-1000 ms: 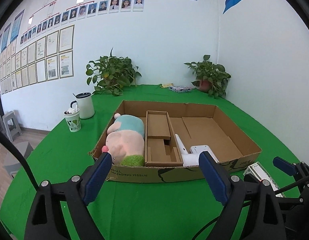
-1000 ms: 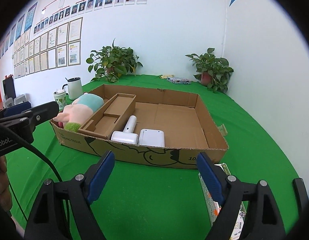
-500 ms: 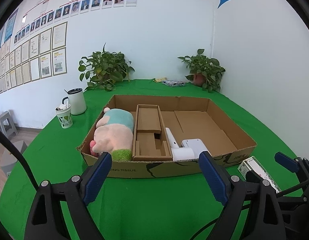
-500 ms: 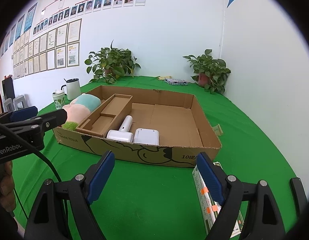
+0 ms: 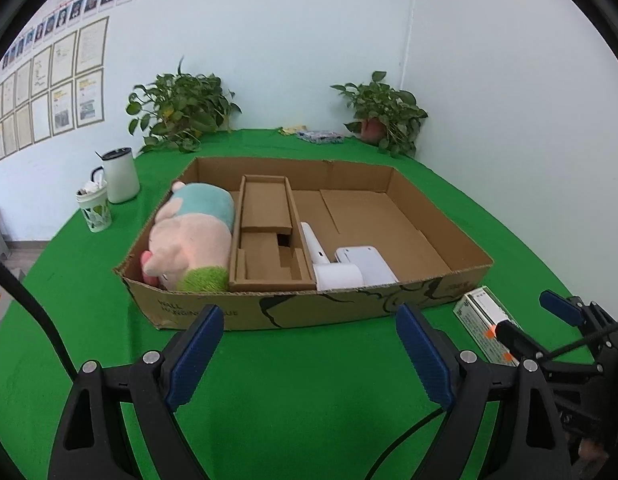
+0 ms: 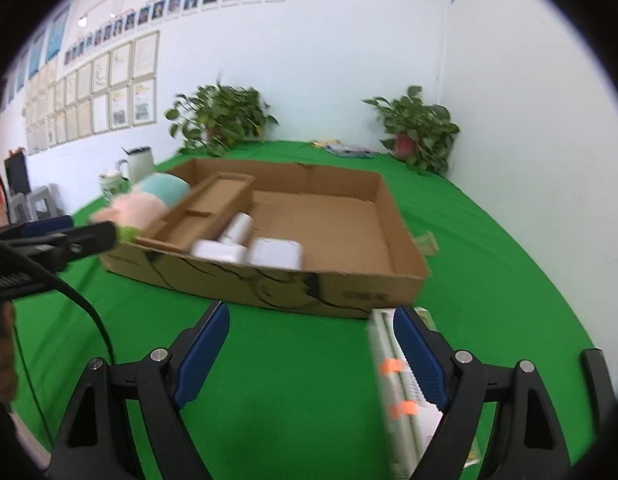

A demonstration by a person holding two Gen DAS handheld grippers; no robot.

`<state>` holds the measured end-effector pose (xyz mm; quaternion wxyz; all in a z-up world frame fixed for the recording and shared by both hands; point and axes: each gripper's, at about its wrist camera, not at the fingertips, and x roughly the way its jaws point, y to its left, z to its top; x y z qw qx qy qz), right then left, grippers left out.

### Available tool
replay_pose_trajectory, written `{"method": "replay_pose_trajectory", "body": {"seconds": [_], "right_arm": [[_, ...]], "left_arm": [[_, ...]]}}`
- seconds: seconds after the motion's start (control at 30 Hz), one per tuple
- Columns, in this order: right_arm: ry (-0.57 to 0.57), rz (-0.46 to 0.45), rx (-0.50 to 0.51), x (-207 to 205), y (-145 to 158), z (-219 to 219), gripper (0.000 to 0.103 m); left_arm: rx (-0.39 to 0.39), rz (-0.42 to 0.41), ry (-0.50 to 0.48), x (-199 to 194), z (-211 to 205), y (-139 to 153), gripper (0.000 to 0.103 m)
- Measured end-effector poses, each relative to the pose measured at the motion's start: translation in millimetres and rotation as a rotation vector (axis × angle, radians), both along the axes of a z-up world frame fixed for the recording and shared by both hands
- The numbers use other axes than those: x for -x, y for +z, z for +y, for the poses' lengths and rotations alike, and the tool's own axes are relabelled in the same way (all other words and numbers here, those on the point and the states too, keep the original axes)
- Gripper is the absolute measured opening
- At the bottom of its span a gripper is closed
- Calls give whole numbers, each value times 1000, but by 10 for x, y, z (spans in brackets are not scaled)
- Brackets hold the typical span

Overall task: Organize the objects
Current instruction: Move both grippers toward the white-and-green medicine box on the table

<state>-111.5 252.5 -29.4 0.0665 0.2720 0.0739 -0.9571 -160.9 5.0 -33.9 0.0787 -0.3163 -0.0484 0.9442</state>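
we are holding the left gripper (image 5: 305, 344) and right gripper (image 6: 311, 344) wide and empty; the long printed box (image 6: 393, 392) is lying on the green table (image 5: 309, 400) beside the cardboard tray (image 5: 429, 216), under our right gripper.

So there's a big shallow cardboard box (image 5: 269, 314) sitting in the middle of the table (image 5: 309, 380). Inside it, a plush toy (image 5: 189, 236) lies along the left wall, a narrow cardboard insert (image 5: 265, 236) sits right beside it, and two small devices (image 5: 349, 268) are tucked just right of that against the front wall. The right half of the box is bare floor. Outside, a flat packet (image 5: 479, 318) lies by the front right corner. A kettle (image 5: 119, 176) and cup (image 5: 93, 210) stand off to the left, two potted plants (image 5: 181, 108) at the back.
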Motion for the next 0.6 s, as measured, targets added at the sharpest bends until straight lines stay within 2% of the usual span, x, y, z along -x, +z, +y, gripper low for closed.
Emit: {"method": "replay_pose_trajectory", "body": {"seconds": [0.07,0.13,0.2,0.3,0.4,0.47,0.5,0.6], "right_arm": [[-49,-44,-6,73,-69,251,84],[-84,-137,7,124,-166,497,84],[-112,-189,5,81,-282,683,84],[-155,-238,-50,10,-490,824,84],[-181,-296,-41,20,-640,906,84],[-171,-296,-55,27,-687,858,84],[-162,-295,-61,36,-701,830,83],[-137,-298,-67,37,-722,749,65]], "left_arm": [[-4,-38,-24,58,38,-99,87],[5,-78,-48,132,87,-209,87],[-2,-98,-76,181,131,-291,87],[-8,-118,-109,245,204,-394,87],[-24,-140,-130,319,262,-486,87],[-43,-154,-141,356,292,-515,87],[-47,-158,-145,372,304,-528,87],[-38,-153,-155,368,308,-522,87]]}}
